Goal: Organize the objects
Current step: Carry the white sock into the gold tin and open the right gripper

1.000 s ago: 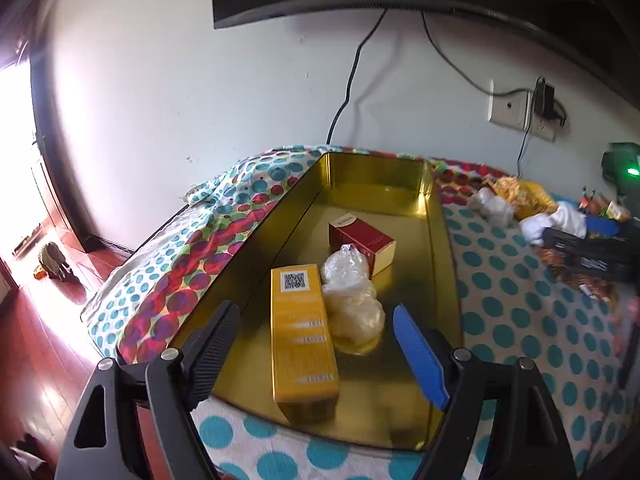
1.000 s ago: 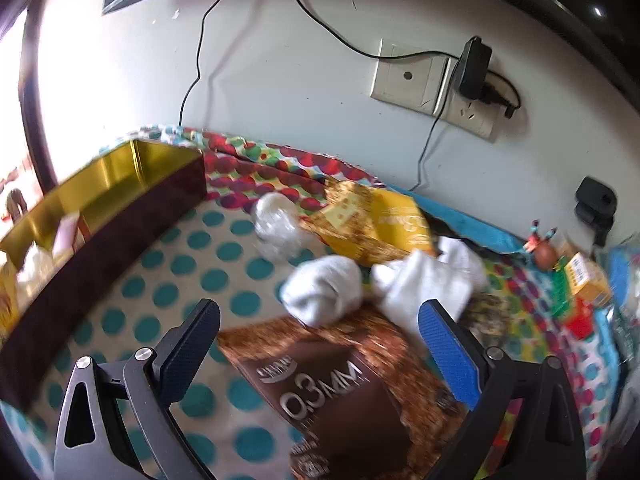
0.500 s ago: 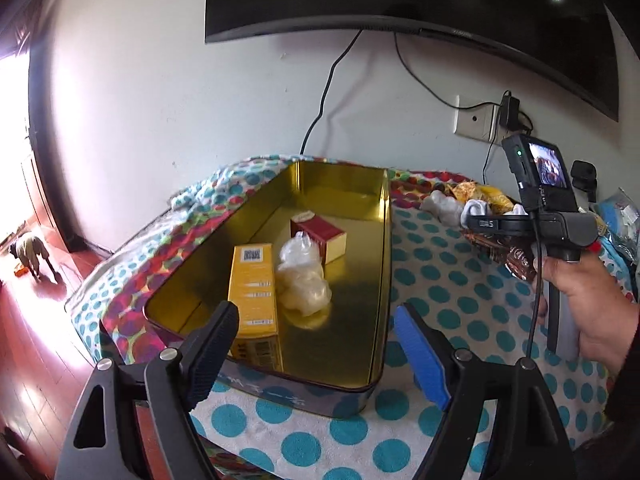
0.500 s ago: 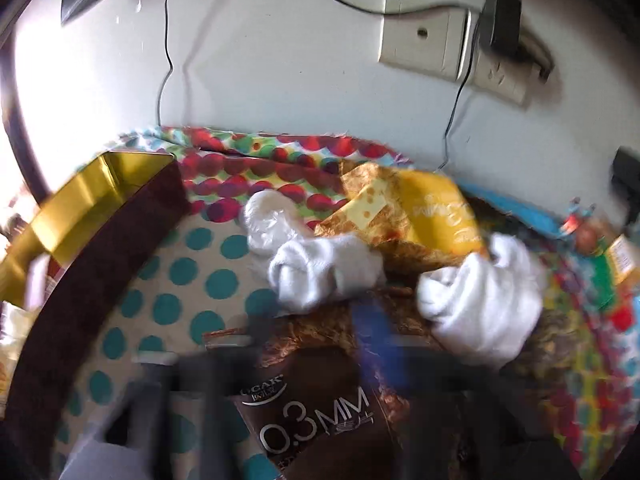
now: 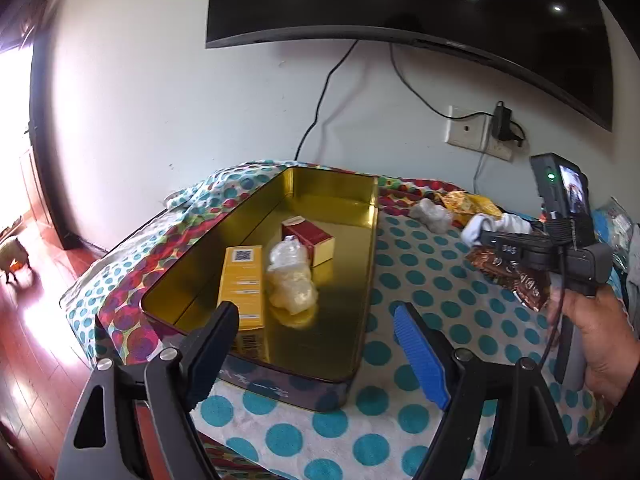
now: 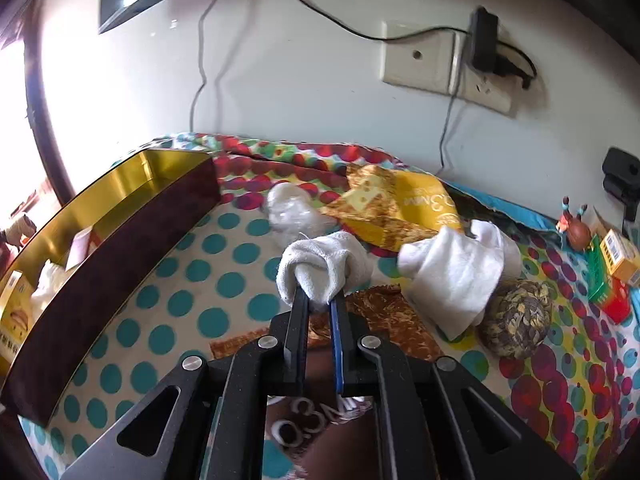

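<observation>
A gold tin tray [image 5: 370,240] lies on the polka-dot cloth and holds a yellow box [image 5: 242,280], a red box [image 5: 308,238] and a clear plastic bag [image 5: 290,280]. My left gripper [image 5: 316,340] is open and empty above the tray's near end. My right gripper [image 6: 319,298] is shut on a rolled white sock [image 6: 324,264], right of the tray [image 6: 120,236]. In the left wrist view the right gripper's fingertips are hidden behind its body; the sock [image 5: 476,228] shows beyond it.
Near the sock lie a second white sock [image 6: 460,272], a brown packet [image 6: 384,316], a yellow snack bag [image 6: 404,204], a plastic-wrapped lump [image 6: 294,210] and a round tea cake [image 6: 516,320]. Small boxes [image 6: 616,260] sit at the far right. A wall with a socket [image 6: 420,58] stands behind.
My right gripper moved forward and closed on the rolled white sock. My left gripper pulled back and rose, so the whole tray and the right hand came into view.
</observation>
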`<state>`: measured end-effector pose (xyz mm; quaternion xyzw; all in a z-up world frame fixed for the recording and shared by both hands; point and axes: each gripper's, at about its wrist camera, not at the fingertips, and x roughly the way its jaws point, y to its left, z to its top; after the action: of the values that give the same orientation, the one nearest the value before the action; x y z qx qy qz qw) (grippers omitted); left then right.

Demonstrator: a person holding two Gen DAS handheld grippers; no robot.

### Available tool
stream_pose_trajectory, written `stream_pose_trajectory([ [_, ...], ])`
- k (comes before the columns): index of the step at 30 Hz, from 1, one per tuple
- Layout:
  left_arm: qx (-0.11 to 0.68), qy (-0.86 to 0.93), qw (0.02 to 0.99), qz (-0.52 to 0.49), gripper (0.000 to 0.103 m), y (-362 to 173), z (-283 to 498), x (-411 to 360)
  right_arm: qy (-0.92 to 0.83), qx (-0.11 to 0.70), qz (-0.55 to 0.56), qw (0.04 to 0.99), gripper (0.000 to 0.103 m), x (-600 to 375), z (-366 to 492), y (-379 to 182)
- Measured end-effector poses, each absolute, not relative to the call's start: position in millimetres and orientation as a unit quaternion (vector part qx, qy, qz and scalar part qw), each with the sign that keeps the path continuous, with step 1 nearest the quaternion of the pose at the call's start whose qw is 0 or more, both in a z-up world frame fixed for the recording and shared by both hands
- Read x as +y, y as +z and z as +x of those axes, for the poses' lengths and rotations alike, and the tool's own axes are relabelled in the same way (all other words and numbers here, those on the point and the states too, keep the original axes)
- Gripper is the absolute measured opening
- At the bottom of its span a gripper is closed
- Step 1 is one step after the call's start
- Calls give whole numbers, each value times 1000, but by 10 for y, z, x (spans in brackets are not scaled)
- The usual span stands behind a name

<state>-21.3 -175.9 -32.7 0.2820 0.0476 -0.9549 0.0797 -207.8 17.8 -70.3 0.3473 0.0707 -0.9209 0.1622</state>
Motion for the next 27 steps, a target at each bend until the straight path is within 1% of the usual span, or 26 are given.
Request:
stream_pose_trajectory([
  [7, 58, -956, 60, 282, 82, -226, -83, -1707, -923, 102, 313, 200, 9, -174, -1880, -372],
  [12, 68, -954, 70, 284, 82, -232, 33, -1745, -912, 105, 304, 257, 9, -563, -1769, -163],
  [17, 88, -951, 72, 286, 82, -257, 163, -1821, -893, 127, 315, 295, 9, -1013, -1731, -219],
  [21, 95, -952, 73, 283, 82, -249, 186, -1878, -887, 166, 306, 305, 9, -1338, -1646, -300],
  [27, 104, -948, 70, 292, 82, -316, 130, -1937, -877, 196, 313, 309, 9, -1684, -1777, -404],
])
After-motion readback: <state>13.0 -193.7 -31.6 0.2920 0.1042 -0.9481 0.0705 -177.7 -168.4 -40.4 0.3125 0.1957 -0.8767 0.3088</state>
